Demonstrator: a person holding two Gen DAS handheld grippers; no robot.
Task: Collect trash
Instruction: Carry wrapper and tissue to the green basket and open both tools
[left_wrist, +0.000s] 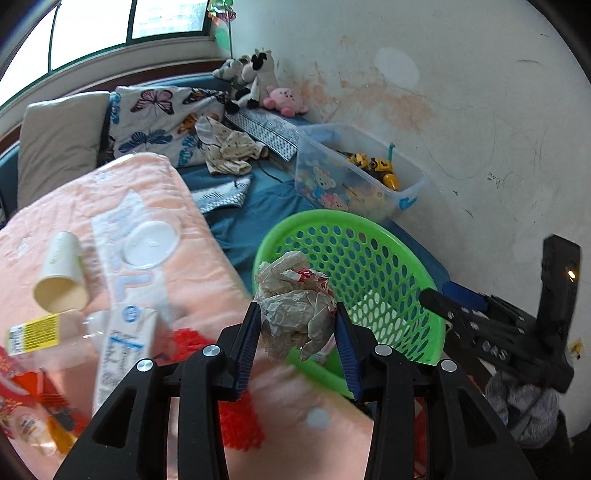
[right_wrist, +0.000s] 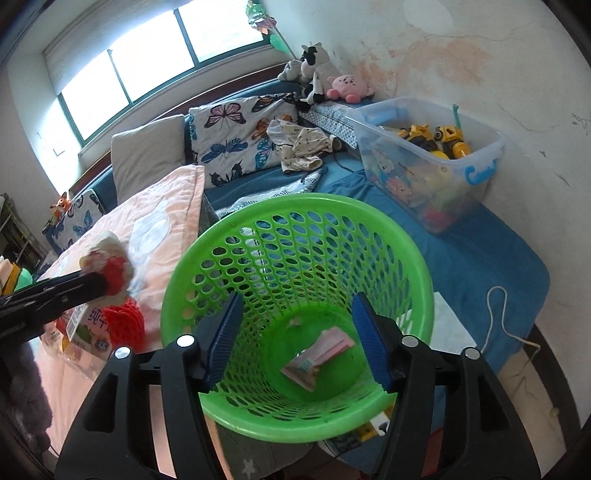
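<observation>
My left gripper (left_wrist: 298, 325) is shut on a crumpled paper wrapper (left_wrist: 295, 306), held in the air just left of the green basket (left_wrist: 417, 273); it also shows at the left of the right wrist view (right_wrist: 107, 266). My right gripper (right_wrist: 295, 332) is shut on the near rim of the green basket (right_wrist: 295, 428). A pink packet (right_wrist: 317, 354) lies at the basket's bottom. On the pink blanket (left_wrist: 207, 266) lie a paper cup (left_wrist: 61, 277), a milk carton (left_wrist: 122, 343), a clear bottle (left_wrist: 44, 332) and a red netted thing (left_wrist: 188, 339).
A clear toy bin (right_wrist: 432, 162) stands on the blue mattress (right_wrist: 480, 258) by the stained wall. Pillows (right_wrist: 236, 136), clothes (right_wrist: 303, 147) and plush toys (right_wrist: 321, 81) lie at the bed's head under the window. A white cord (right_wrist: 495, 314) trails at the right.
</observation>
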